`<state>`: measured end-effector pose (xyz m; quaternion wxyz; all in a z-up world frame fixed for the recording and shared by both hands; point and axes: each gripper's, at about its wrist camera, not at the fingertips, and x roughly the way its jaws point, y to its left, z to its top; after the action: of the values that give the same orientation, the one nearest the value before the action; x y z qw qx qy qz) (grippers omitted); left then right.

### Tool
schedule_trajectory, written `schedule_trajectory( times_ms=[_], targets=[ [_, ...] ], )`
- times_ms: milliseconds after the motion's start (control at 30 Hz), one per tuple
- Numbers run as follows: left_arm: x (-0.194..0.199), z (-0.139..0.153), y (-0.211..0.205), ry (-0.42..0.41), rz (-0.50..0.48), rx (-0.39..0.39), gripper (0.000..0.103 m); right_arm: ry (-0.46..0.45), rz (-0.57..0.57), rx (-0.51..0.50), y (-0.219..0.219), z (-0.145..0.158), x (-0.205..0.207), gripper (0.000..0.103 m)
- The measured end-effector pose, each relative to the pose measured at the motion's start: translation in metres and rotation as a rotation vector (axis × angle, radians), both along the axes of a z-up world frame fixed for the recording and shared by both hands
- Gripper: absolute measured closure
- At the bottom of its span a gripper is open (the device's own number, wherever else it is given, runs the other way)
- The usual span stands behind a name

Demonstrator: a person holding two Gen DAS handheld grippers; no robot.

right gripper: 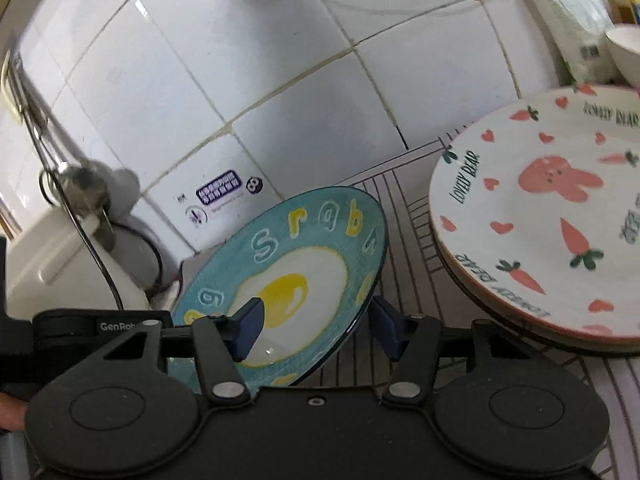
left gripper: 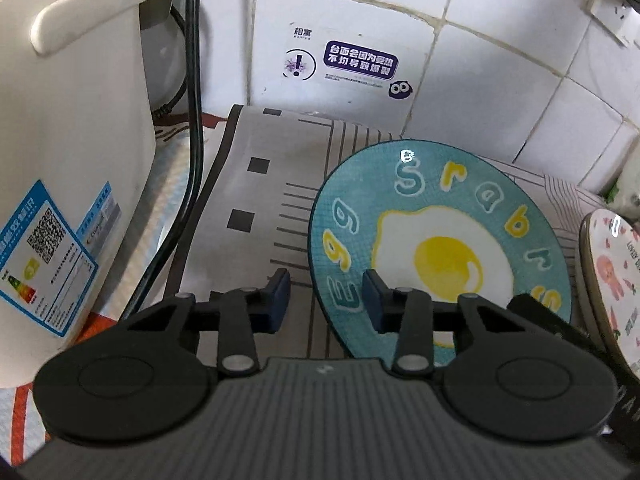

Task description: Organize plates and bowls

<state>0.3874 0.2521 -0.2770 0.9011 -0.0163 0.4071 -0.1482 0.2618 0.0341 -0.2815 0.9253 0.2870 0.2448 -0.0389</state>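
Observation:
A teal plate with a fried-egg print [left gripper: 440, 240] is tilted up off the striped mat. My left gripper [left gripper: 326, 300] straddles its left rim with the jaws apart, one finger over the plate face and one outside it. In the right wrist view the teal plate [right gripper: 296, 280] sits between the fingers of my right gripper [right gripper: 316, 324], which straddles its right rim, jaws apart and not pressing it. A white plate with pink rabbit and carrot prints [right gripper: 552, 216] lies on a stack to the right; its edge also shows in the left wrist view [left gripper: 612, 276].
A cream rice cooker [left gripper: 72, 184] with a black cord [left gripper: 192, 128] stands at the left. The white tiled wall [left gripper: 480, 80] is close behind. A striped mat [left gripper: 272, 184] covers the counter. A white bowl [right gripper: 626, 50] and a packet [right gripper: 576, 28] stand at the far right.

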Motion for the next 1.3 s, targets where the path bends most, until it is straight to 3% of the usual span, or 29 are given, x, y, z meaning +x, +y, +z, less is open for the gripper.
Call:
schedule_trajectory(
  times_ms=[133, 200, 333, 467, 600, 867, 1300],
  targets=[
    [-0.004, 0.000, -0.003, -0.013, -0.011, -0.014, 0.078, 0.015, -0.006, 0.032, -0.006, 0.001, 0.003, 0.044],
    [-0.005, 0.001, -0.005, -0.011, -0.008, -0.011, 0.078, 0.025, -0.004, 0.023, -0.004, 0.001, 0.003, 0.048],
    [-0.004, 0.000, -0.003, -0.001, 0.000, -0.037, 0.078, 0.058, -0.031, -0.043, -0.001, 0.001, 0.003, 0.078],
    [-0.001, -0.001, 0.000, 0.018, 0.018, -0.073, 0.075, 0.057, -0.042, -0.038, -0.003, -0.001, 0.002, 0.078],
    [-0.003, 0.001, -0.006, 0.003, -0.004, -0.031, 0.073, 0.072, -0.043, -0.069, 0.001, 0.001, 0.004, 0.078],
    [-0.028, 0.011, -0.003, -0.038, 0.011, 0.023, 0.073, 0.094, 0.067, -0.100, -0.005, 0.009, 0.006, 0.078],
    [-0.077, 0.073, -0.007, -0.118, -0.043, 0.098, 0.073, -0.005, 0.199, -0.066, -0.017, 0.034, -0.032, 0.078]
  ],
)
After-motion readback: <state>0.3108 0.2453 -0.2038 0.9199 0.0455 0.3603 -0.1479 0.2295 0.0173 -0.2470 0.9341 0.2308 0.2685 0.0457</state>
